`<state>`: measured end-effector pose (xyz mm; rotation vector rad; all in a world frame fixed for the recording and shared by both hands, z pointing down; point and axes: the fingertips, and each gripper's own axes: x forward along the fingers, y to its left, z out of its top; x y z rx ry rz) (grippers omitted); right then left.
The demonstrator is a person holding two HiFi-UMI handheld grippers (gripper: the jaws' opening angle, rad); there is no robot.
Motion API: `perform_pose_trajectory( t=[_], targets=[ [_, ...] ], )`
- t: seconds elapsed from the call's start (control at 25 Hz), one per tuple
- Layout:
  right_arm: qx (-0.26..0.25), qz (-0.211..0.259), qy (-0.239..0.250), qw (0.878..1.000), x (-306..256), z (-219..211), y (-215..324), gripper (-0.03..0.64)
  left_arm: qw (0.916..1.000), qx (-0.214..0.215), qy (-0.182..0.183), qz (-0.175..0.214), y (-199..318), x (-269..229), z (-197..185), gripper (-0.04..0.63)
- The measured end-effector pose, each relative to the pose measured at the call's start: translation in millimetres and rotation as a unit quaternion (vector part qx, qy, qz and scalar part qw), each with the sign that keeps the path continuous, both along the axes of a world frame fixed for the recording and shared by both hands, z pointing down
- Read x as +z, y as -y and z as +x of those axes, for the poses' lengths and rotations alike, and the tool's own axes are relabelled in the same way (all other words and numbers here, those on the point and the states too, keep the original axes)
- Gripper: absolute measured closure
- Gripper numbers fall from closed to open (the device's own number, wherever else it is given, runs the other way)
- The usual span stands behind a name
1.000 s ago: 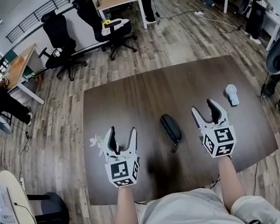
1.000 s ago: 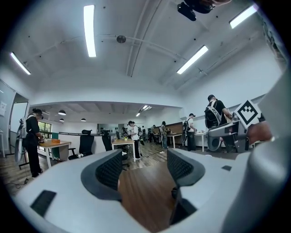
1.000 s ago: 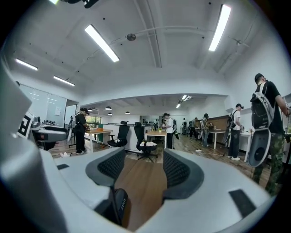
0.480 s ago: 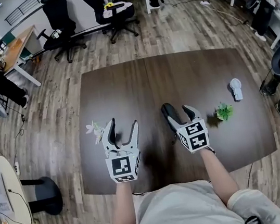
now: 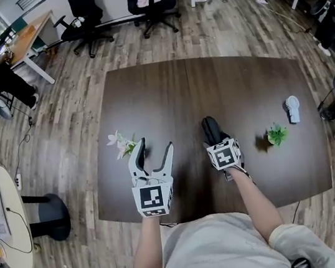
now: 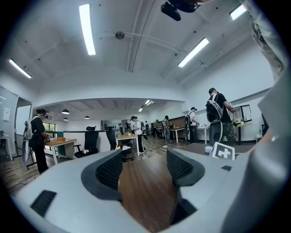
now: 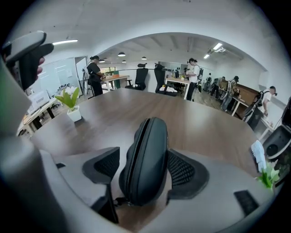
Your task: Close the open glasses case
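My right claw, jaws just opened wide, straddles the glasses case, long axis along my reach; right pad possibly touching; left claw open, farther.

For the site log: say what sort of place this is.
Likely an open-plan office or lab: wheeled office chairs and desks stand on wood flooring around a large dark table, with strip ceiling lights overhead.

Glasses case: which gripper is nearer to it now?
Right. The right gripper has the glasses case between its jaws, which have just been opening. The left gripper hangs to the case's left, apart from it, jaws open and empty.
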<state>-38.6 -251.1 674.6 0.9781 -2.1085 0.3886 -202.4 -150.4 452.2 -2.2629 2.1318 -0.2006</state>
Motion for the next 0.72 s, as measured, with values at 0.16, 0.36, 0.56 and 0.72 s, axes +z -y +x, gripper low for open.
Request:
perform_pose_trajectory(
  t=[0.16,0.36,0.56,0.72],
  targets=[
    [0.016,-0.03,0.005,0.999,7.7,5.8,4.0,0.303,1.0,0.005,-0.004,-0.005,-1.4,2.1,5.2,0.285],
    [-0.001,-0.03,0.032,0.999,0.6,3.4,1.9,0.334,0.9996,0.027,-0.009,-0.006,1.4,3.7,12.8,0.285],
    [-0.024,0.002,0.111,0.994,-48.4,-2.7,-3.7,0.364,0.998,0.062,-0.011,-0.01,6.5,-1.6,28.7,0.282],
    [-0.034,0.018,0.195,0.98,-97.6,-6.6,-8.4,0.37,0.996,0.084,-0.028,-0.005,9.2,-6.4,40.0,0.282]
  ],
)
